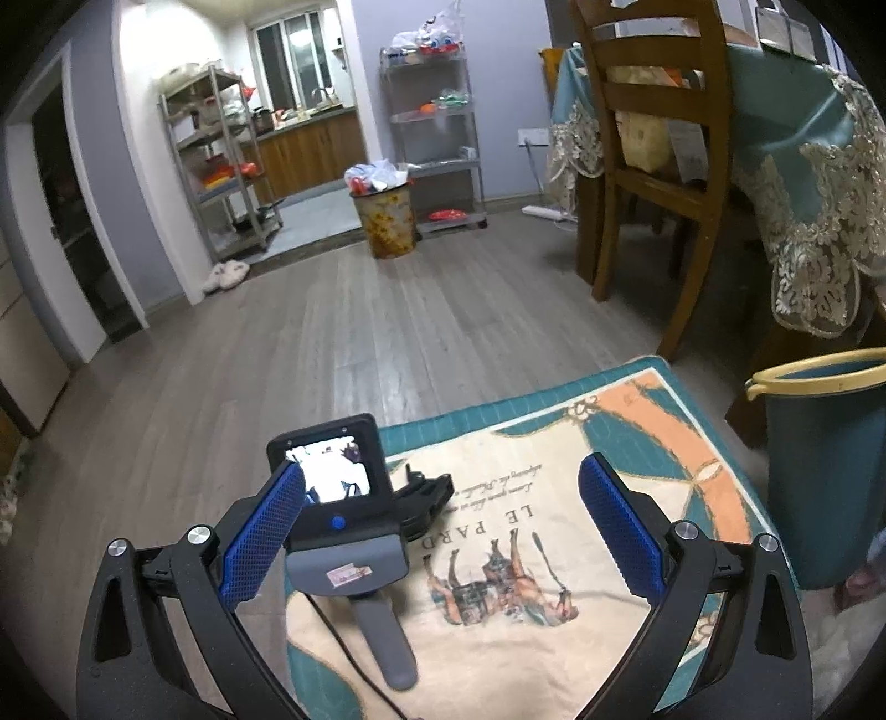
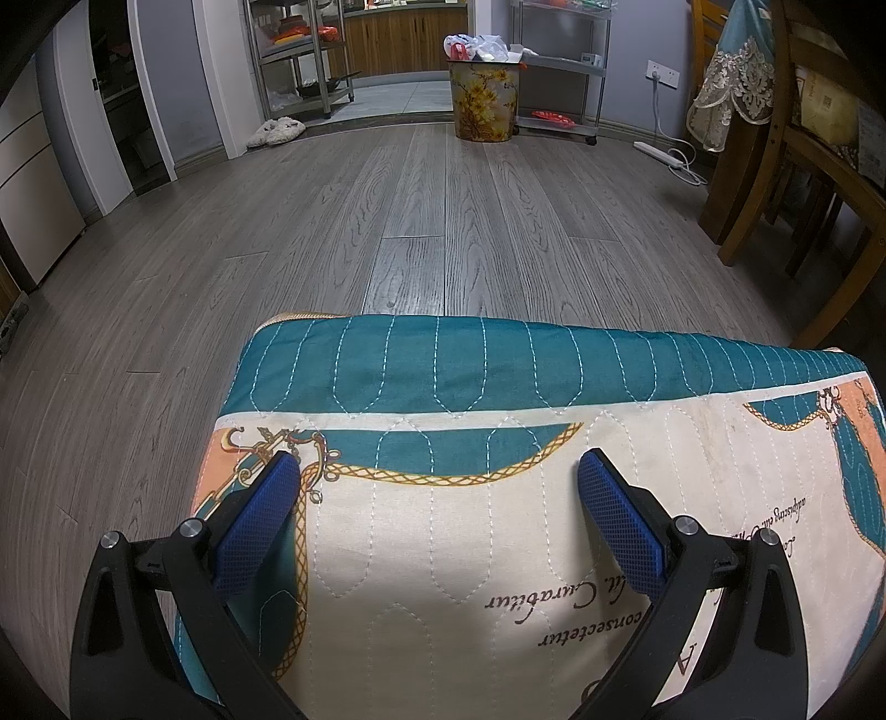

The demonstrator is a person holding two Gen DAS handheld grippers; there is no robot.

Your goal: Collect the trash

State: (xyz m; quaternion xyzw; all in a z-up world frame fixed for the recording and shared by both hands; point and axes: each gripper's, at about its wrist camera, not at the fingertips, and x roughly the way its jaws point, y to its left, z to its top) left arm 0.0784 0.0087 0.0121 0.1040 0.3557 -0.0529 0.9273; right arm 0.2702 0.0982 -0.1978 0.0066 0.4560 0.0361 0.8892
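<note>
Above the quilted mat (image 2: 498, 526), both hand-held grippers (image 1: 440, 520) (image 2: 440, 512) gape wide, holding nothing

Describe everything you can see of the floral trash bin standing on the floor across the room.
The round floral-print trash bin stands upright on the grey wood-plank floor, at the threshold where the planks meet the kitchen's lighter flooring. Its wall shows yellow blossoms on a dark, brownish ground, and it narrows slightly toward the base. It is overfilled: white plastic bags with red bits heap above the rim. A metal wire shelf rack stands just beside it; whether they touch cannot be told. Both views show it far from either gripper.
</note>
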